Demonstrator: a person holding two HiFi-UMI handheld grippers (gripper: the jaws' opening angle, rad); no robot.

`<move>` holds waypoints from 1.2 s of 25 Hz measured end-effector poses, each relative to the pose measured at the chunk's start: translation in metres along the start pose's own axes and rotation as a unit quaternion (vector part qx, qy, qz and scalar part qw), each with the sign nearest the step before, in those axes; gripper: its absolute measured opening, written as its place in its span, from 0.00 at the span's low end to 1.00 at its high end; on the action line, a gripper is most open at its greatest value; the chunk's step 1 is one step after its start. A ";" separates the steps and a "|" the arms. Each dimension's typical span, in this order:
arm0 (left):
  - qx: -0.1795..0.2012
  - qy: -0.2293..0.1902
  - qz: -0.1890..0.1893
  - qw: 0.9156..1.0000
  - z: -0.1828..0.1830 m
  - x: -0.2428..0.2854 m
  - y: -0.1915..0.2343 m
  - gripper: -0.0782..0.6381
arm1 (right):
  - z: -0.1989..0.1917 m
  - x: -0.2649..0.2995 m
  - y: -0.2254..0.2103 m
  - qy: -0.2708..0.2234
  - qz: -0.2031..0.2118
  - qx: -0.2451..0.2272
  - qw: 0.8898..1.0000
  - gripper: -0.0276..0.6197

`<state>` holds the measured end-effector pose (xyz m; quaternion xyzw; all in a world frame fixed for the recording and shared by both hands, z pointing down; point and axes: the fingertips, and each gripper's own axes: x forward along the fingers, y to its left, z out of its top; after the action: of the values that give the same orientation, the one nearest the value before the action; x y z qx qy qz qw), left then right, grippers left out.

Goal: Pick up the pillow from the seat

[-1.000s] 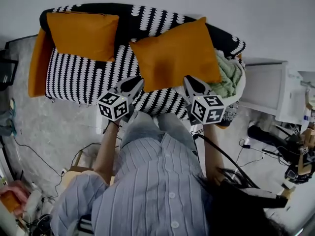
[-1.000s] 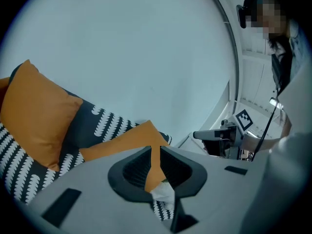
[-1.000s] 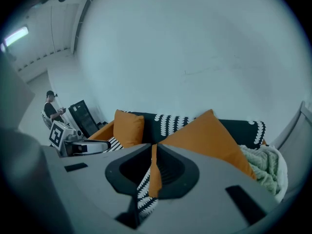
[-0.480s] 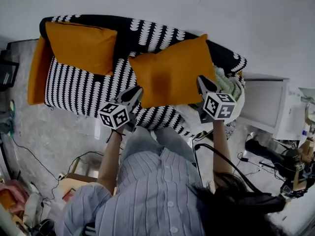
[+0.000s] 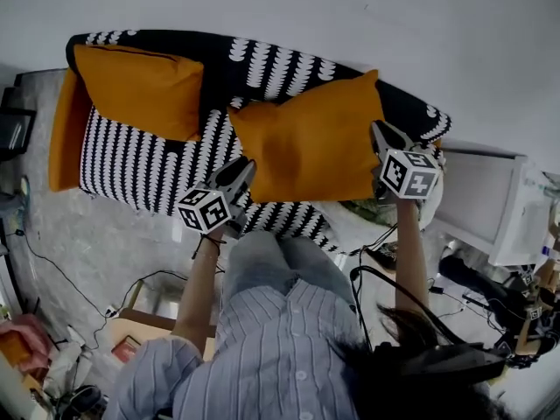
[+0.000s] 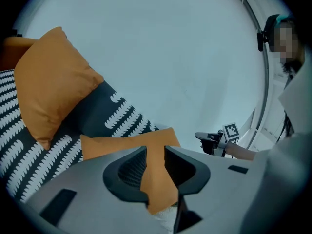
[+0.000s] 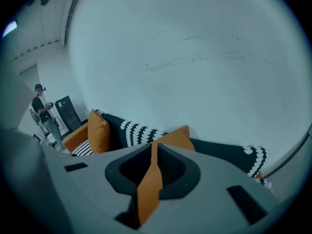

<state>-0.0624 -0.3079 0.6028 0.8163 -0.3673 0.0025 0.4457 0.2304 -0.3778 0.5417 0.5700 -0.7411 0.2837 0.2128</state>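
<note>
The pillow (image 5: 306, 147) is orange, square and plump. It is held tilted, with one corner uppermost, over the right end of the seat (image 5: 131, 160). The seat is covered in black-and-white striped fabric. Contact between the two cannot be determined.

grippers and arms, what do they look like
Grey bodies with dark tongs, each carrying a white cube with black square markers: left gripper, right gripper. Light striped shirt, forearms uncovered; dark band at left wrist. Left tongs are opening around the orange pillow.
</note>
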 end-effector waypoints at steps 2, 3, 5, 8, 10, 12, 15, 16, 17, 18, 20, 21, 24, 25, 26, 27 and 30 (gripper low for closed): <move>-0.008 -0.003 0.010 1.000 0.001 0.007 0.015 0.27 | 0.003 0.013 -0.009 0.007 0.008 -0.014 1.000 0.11; -0.011 -0.004 0.015 1.000 0.002 0.012 0.022 0.28 | 0.003 0.019 -0.013 0.015 0.012 -0.022 1.000 0.11; -0.021 -0.005 0.022 1.000 0.001 0.020 0.035 0.29 | 0.003 0.031 -0.022 0.033 0.013 -0.040 0.999 0.11; -0.034 -0.003 0.025 0.999 -0.002 0.027 0.051 0.30 | 0.000 0.046 -0.030 0.056 0.018 -0.064 0.996 0.18; -0.037 -0.001 0.027 0.999 -0.003 0.033 0.061 0.31 | -0.002 0.057 -0.034 0.070 0.032 -0.070 0.995 0.30; -0.042 -0.004 0.032 0.999 -0.003 0.038 0.070 0.32 | -0.004 0.068 -0.040 0.083 0.041 -0.072 0.993 0.34; -0.044 -0.002 0.040 0.998 -0.007 0.046 0.085 0.36 | -0.007 0.084 -0.051 0.100 0.049 -0.073 0.991 0.42; -0.043 0.003 0.040 0.998 -0.009 0.051 0.092 0.39 | -0.007 0.089 -0.055 0.106 0.050 -0.075 0.990 0.44; -0.042 0.011 0.039 0.998 -0.011 0.058 0.098 0.43 | -0.005 0.094 -0.060 0.110 0.049 -0.078 0.990 0.45; -0.042 0.021 0.039 0.998 -0.014 0.064 0.105 0.47 | -0.004 0.098 -0.064 0.115 0.047 -0.079 0.989 0.46; -0.039 0.042 0.046 0.997 -0.021 0.075 0.120 0.52 | -0.003 0.106 -0.071 0.124 0.042 -0.082 0.988 0.48; -0.034 0.052 0.053 0.997 -0.024 0.078 0.127 0.54 | -0.003 0.110 -0.073 0.128 0.041 -0.084 0.987 0.48; -0.017 0.080 0.073 0.994 -0.027 0.086 0.150 0.58 | -0.003 0.119 -0.075 0.140 0.043 -0.094 0.985 0.49; -0.013 0.088 0.078 0.993 -0.028 0.088 0.157 0.59 | -0.003 0.122 -0.075 0.144 0.044 -0.099 0.984 0.49; -0.010 0.096 0.082 0.992 -0.029 0.090 0.164 0.60 | -0.004 0.125 -0.074 0.148 0.047 -0.104 0.982 0.49; -0.007 0.105 0.084 0.991 -0.030 0.092 0.171 0.60 | -0.005 0.127 -0.074 0.154 0.049 -0.110 0.981 0.49; -0.002 0.131 0.083 0.988 -0.036 0.098 0.186 0.62 | -0.008 0.133 -0.075 0.172 0.058 -0.124 0.975 0.49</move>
<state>-0.0916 -0.4024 0.7922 0.7748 -0.3720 0.1452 0.4901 0.2685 -0.4827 0.6457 0.4379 -0.7544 0.2955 0.3895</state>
